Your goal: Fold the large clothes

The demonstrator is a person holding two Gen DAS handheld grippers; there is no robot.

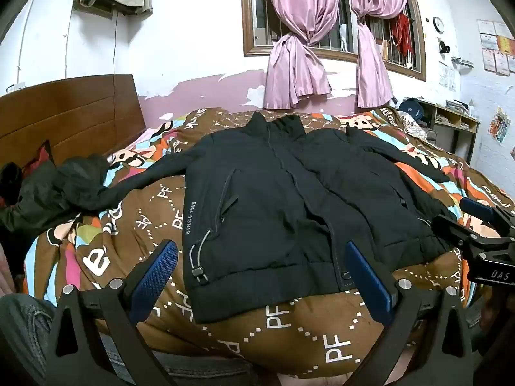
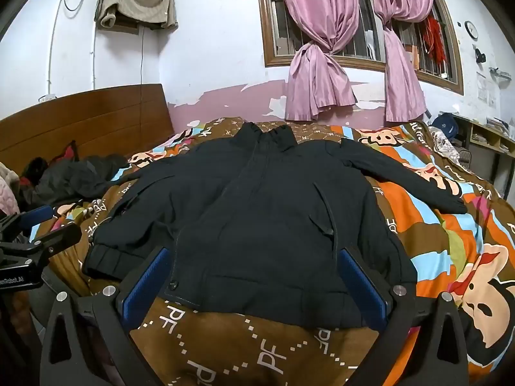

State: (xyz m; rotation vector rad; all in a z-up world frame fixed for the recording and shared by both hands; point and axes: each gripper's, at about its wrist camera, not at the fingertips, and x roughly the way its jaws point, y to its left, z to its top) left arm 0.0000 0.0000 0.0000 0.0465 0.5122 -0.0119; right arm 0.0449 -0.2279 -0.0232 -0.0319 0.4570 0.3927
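Both grippers, left (image 1: 261,278) and right (image 2: 254,284), hang with jaws released, empty. I see the black jacket (image 1: 289,199) flat on the bed (image 1: 289,328), frame centre, hem nearest, collar-to-hem axis running away; the jaws sit equally close.

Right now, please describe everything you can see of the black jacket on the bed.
The black jacket lies flat, front up, on the patterned quilt, collar toward the window. It looks padded, with a ribbed hem, slanted pockets, a drawcord and "SINCE 1988" print. Both sleeves spread outward. Neither tongs touch it.
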